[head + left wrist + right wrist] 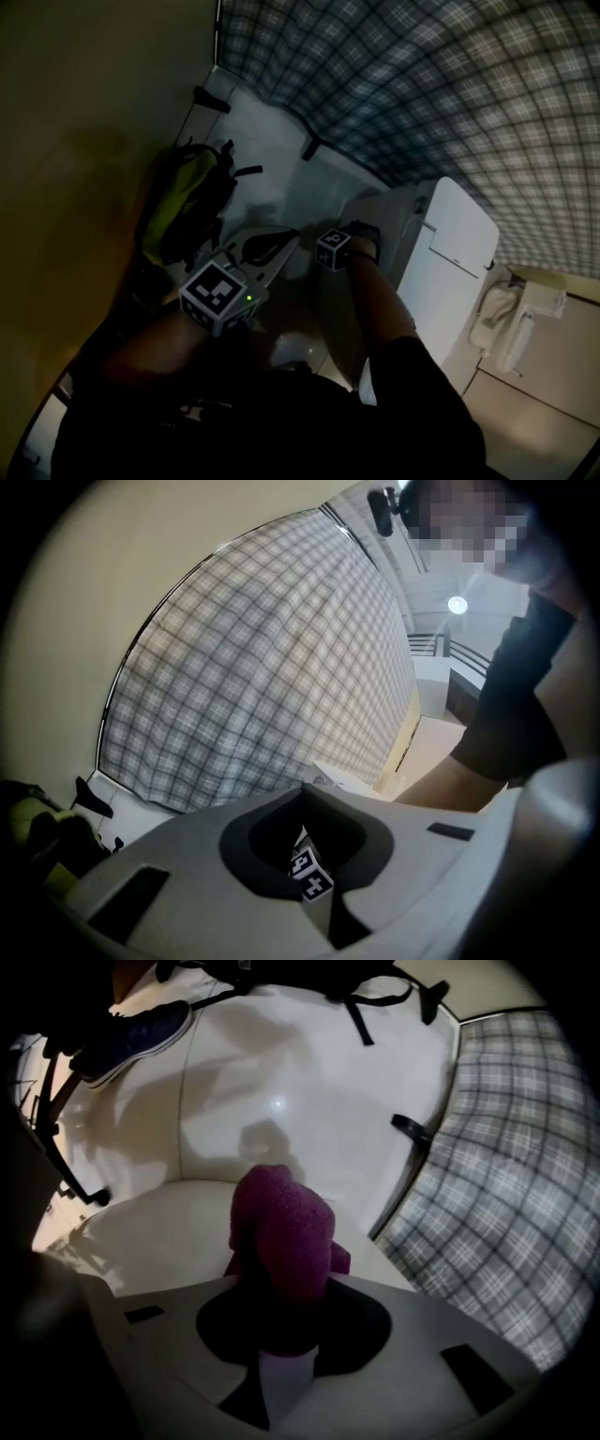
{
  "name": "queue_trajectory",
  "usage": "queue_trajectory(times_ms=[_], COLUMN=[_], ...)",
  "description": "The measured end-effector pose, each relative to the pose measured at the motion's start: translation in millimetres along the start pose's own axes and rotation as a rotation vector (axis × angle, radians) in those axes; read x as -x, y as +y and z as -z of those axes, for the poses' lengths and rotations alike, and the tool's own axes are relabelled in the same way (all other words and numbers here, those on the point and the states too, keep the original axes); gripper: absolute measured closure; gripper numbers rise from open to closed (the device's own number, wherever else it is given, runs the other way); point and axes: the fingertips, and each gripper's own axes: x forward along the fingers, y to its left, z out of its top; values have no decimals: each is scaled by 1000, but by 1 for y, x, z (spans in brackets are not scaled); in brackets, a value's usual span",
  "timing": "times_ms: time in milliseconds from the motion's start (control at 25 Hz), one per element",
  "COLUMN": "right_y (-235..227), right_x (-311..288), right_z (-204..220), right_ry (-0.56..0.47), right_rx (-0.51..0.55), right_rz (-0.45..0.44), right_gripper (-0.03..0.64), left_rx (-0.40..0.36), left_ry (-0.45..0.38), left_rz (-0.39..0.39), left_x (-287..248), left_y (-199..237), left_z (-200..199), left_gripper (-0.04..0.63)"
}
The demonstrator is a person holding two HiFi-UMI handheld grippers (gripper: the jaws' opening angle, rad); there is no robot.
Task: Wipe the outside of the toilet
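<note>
The white toilet (448,246) stands at the right of the head view, its curved outer side (159,1232) filling the lower left of the right gripper view. My right gripper (281,1283) is shut on a magenta cloth (281,1232), which bulges out past the jaws against that white side. In the head view only its marker cube (333,248) and the hand show, low beside the bowl. My left gripper (267,246) hovers left of it, with its jaws closed together on nothing. Through its jaws (302,794) the right gripper's marker cube (309,874) is visible.
A green and black backpack (183,202) leans by the left wall. A checked grey surface (422,84) runs behind the toilet. A white fitting (511,314) sits on the wall at far right. A dark blue shoe (131,1030) rests on the pale floor.
</note>
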Motion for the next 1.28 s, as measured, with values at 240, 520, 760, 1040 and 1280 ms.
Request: queue_trajectory(times_ms=[240, 520, 760, 1040, 1280], right_y=[125, 248, 334, 329, 292], right_x=[-16, 82, 114, 212, 275], right_z=[-28, -11, -26, 24, 102], right_ry=[19, -120, -334, -809, -1146], right_rx=[176, 181, 91, -227, -418], right_rz=[-168, -307, -382, -267, -222], right_gripper=[531, 543, 538, 535, 535], left_rx=[-64, -145, -212, -130, -158], left_ry=[6, 24, 67, -40, -82], left_rz=[12, 35, 19, -77, -72], left_x=[-2, -15, -26, -8, -12], left_y=[-30, -85, -131, -185, -237], left_z=[-14, -4, 21, 29, 2], left_gripper=[600, 600, 600, 600, 600])
